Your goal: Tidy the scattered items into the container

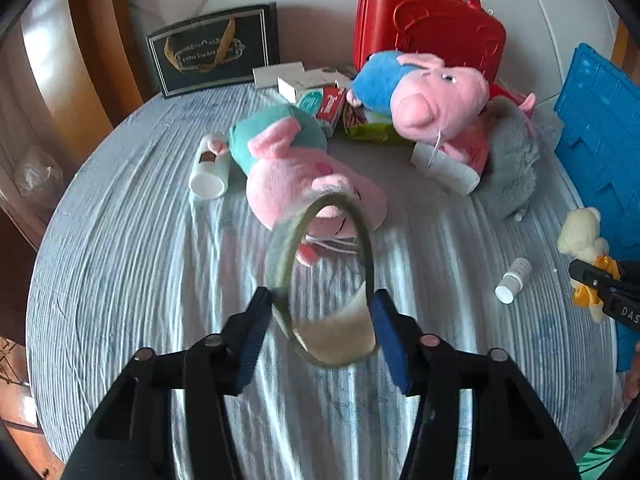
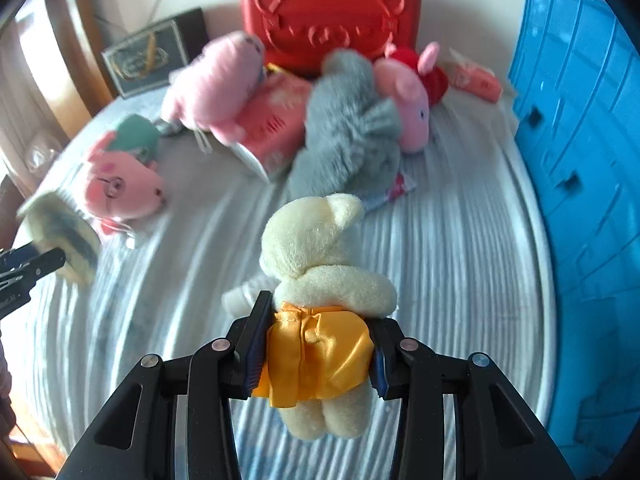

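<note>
Clear tape roll [image 1: 320, 280] pinched in left gripper [image 1: 320, 320], lifted off the striped tabletop [image 1: 120, 260]. Right gripper [image 2: 314, 350] clamps cream teddy [image 2: 320, 272] at its yellow dress. Beyond: pink pig plush [image 1: 296, 176], grey plush [image 2: 344, 128]. Blue crate [image 2: 580, 160] at right edge.

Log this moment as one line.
left gripper: shut on tape roll | right gripper: shut on cream teddy | blue crate: right
</note>
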`<action>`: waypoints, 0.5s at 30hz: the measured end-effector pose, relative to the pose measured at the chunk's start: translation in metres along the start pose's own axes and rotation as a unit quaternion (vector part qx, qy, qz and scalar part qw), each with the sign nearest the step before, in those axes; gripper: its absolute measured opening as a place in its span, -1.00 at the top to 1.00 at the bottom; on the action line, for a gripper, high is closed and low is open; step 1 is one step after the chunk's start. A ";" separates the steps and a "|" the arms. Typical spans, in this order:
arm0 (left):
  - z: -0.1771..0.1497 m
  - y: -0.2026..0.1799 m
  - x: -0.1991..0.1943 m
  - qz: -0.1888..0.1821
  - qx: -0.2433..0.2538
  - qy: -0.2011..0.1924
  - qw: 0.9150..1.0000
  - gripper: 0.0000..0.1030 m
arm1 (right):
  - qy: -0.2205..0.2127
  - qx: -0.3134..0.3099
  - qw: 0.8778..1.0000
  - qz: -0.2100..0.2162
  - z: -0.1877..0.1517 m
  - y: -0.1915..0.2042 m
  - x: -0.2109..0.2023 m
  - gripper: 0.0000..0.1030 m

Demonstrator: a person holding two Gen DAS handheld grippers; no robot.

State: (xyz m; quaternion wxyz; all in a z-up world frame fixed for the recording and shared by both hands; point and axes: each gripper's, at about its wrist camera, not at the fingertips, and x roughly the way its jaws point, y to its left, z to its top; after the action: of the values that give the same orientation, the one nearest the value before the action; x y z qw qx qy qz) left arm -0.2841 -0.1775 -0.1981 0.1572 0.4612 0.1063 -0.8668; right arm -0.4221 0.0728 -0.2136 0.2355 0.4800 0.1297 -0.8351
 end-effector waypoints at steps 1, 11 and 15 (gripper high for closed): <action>0.003 0.002 -0.007 -0.008 -0.003 -0.005 1.000 0.53 | -0.006 -0.004 1.000 0.002 0.000 0.004 -0.008 0.21; -0.017 0.012 -0.020 -0.021 -0.026 0.003 0.999 -0.41 | -0.014 -0.009 1.000 0.019 -0.022 0.024 -0.035 0.20; -0.024 0.006 -0.003 0.011 0.000 0.026 1.000 -0.41 | 0.003 -0.003 1.000 0.028 -0.035 0.026 -0.027 0.20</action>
State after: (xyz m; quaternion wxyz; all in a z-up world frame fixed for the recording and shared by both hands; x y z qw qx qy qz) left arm -0.2618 -0.1748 -0.2088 0.1636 0.4851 0.1055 -0.8525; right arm -0.3707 0.0731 -0.2073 0.2593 0.4854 0.1196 -0.8263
